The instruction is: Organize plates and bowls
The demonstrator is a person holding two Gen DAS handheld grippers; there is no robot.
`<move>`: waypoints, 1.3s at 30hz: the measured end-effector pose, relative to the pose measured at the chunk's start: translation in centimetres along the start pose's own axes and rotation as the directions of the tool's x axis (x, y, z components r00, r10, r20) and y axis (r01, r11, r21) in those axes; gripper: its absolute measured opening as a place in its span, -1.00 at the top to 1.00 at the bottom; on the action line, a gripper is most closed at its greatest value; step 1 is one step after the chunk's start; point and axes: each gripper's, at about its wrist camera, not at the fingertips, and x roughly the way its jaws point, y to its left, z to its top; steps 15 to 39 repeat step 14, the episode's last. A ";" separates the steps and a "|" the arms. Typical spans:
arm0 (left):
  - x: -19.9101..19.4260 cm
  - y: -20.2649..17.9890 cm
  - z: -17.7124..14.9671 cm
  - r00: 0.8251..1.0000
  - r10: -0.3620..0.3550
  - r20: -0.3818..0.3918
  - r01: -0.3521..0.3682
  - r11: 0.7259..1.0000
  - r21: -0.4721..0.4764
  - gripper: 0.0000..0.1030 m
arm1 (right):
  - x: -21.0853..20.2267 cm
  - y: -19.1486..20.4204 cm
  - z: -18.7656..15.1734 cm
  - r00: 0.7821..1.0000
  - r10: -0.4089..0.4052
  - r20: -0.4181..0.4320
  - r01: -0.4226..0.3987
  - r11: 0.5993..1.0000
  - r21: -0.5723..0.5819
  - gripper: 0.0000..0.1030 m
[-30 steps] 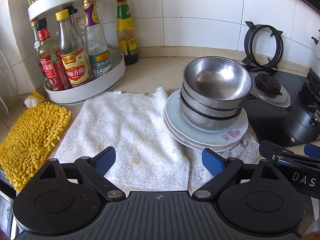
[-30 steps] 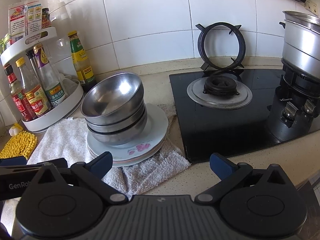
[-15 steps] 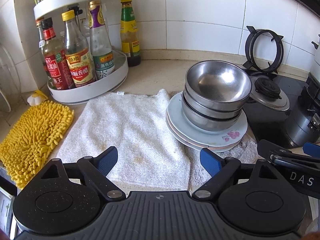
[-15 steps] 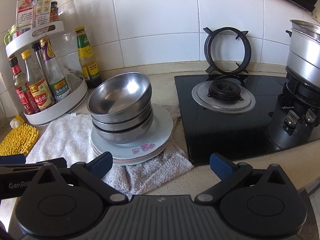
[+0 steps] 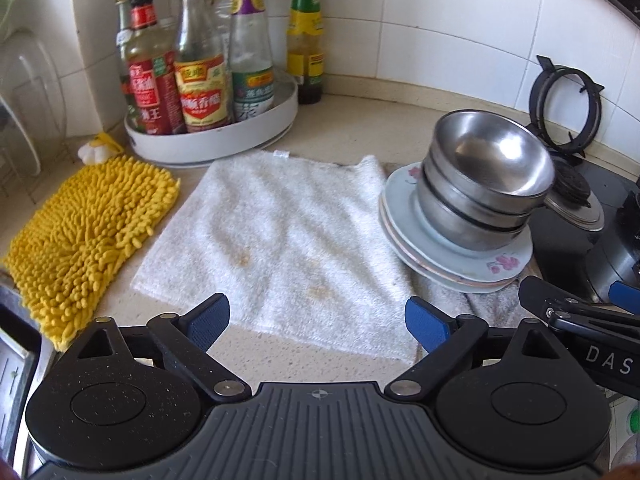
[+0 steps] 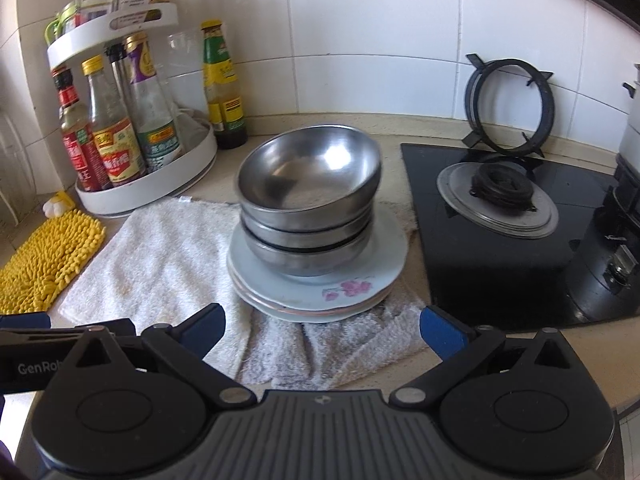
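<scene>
Left claw: my left gripper (image 5: pixel 316 322) stands with its blue fingers wide apart, holding nothing, low over the near edge of the counter.

Right claw: my right gripper (image 6: pixel 322 330) is likewise spread and empty; the two claws sit side by side, each at the edge of the other's view.

Just ahead of the left claw: a white towel (image 5: pixel 288 240) lies flat and bare, with faint yellowish stains.

Ahead of the right claw: the steel bowls (image 6: pixel 310 200), three nested, the top one tipped slightly off level, stand on the plates (image 6: pixel 320 288), a short pile with a pink flower on the top plate's rim. The pile rests on a rumpled grey cloth (image 6: pixel 340 352) that meets the towel.

Farther left: a yellow mop pad (image 5: pixel 80 232) and a white turntable rack (image 5: pixel 212 140) of sauce bottles.

Farther right: the black hob (image 6: pixel 500 264), with a burner ring (image 6: pixel 510 108) leaning on the tiled wall.

Progress: bowls and plates sit gathered in one stack, neither claw touching them. That fits a sorting finished as one pile, or a mixed pile waiting to be split onto the bare towel; these views do not settle which.
</scene>
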 end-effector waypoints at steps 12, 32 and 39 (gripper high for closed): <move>-0.3 3.7 -1.1 0.996 0.088 -0.025 -0.089 0.992 -0.085 -0.92 | 1.1 3.6 0.1 0.996 0.073 -0.042 -0.076 0.993 -0.086 -1.00; -0.3 4.3 -1.3 0.995 0.096 -0.037 -0.099 0.990 -0.100 -0.93 | 1.3 4.1 0.0 0.995 0.084 -0.052 -0.088 0.992 -0.094 -1.00; -0.3 4.3 -1.3 0.995 0.096 -0.037 -0.099 0.990 -0.100 -0.93 | 1.3 4.1 0.0 0.995 0.084 -0.052 -0.088 0.992 -0.094 -1.00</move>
